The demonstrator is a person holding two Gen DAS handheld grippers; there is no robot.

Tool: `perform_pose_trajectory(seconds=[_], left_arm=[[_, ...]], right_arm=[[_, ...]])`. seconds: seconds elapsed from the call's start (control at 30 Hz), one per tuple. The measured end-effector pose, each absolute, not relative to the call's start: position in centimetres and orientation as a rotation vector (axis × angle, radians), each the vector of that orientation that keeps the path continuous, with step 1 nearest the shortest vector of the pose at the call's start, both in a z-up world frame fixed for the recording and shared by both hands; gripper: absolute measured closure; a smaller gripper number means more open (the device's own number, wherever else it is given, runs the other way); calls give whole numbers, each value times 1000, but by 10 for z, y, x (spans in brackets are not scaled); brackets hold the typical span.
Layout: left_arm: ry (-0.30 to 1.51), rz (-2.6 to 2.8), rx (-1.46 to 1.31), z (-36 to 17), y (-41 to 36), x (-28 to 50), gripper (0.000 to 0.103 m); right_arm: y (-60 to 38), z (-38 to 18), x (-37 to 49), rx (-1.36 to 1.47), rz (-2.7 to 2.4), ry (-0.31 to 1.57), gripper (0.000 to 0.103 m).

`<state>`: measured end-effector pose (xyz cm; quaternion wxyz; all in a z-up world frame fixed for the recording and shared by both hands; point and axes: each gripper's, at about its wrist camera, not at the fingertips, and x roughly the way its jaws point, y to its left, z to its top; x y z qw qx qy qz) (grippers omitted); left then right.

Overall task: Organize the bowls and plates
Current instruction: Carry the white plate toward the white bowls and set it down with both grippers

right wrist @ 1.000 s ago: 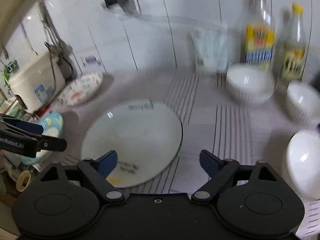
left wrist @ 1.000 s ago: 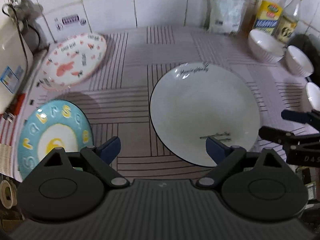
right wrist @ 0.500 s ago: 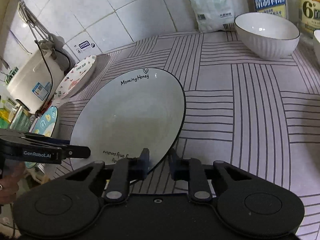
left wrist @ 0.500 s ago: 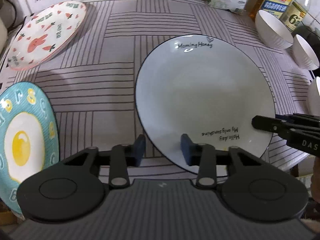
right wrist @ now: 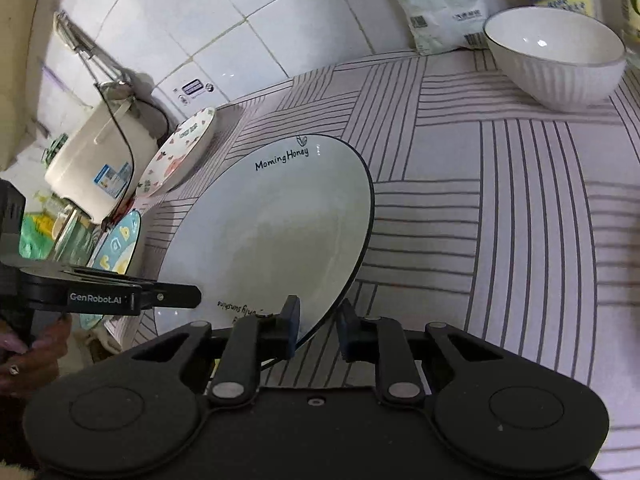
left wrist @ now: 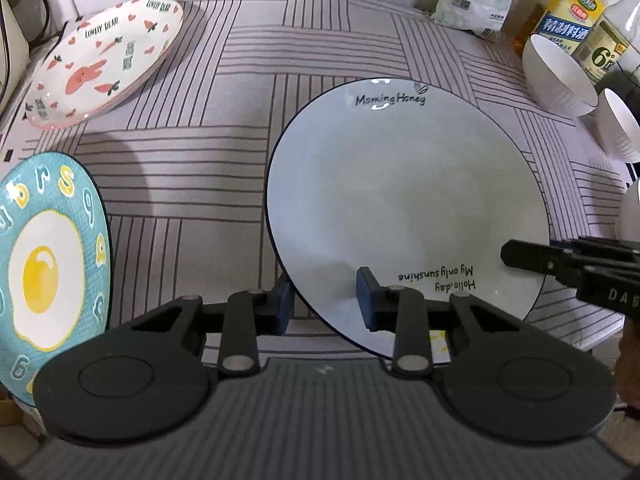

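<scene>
Plates and bowls sit spread out on the striped tabletop (left wrist: pixel 224 128). Biggest of them is the white plate (left wrist: pixel 400 200) with "Morning Honey" written on it. It lies flat in the middle, and its near edge hangs a little past the front of the tabletop.

Both tongs are on that near edge. The left tongs (left wrist: pixel 324 300) are closing, with the rim between the blue pads, one pad under the plate and one on top. I think the pads already touch it. The right tongs (right wrist: pixel 318 328) are clamped on the rim too, a bit further along to the side.

To do this step well, I think both hands should squeeze firmly before lifting, then go up together so the plate stays level. A smooth plate could slip if one side rises first. Next it probably goes on or under another plate to make a pile.

Now the counting. I see three plates. After the white one comes the blue plate (left wrist: pixel 48 264) with a fried egg picture, at the left edge of the tabletop. Then the pink bunny plate (left wrist: pixel 104 64), leaning up at the back left corner.

Bowls are smaller. The white ribbed bowl (left wrist: pixel 556 76) stands at the back right, a second bowl (left wrist: pixel 620 128) is just beside it, and a bit of white at the right edge may be a third, though I cannot be sure.
</scene>
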<state>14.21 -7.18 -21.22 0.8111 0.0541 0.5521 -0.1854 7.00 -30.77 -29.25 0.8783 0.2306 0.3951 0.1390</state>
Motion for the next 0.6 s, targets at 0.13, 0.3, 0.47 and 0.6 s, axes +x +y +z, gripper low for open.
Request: perform_pose_trajectory(seconds=[0.13,0.3,0.47,0.6], left_arm=[[1141,-392,149,-203,-76,143,72],[1066,-376,192,-190,-86,164,71],[1028,-382,200,-180,-92,198,72],[1057,-362,131,-184,-95,235,72]], right_arm=[[-320,-290,73,516,318,797,79],[-321,-285,91,477,343,760,78],[-329,-275,121,458,345,695,78],[-336,-265,144,445,335,675,78]])
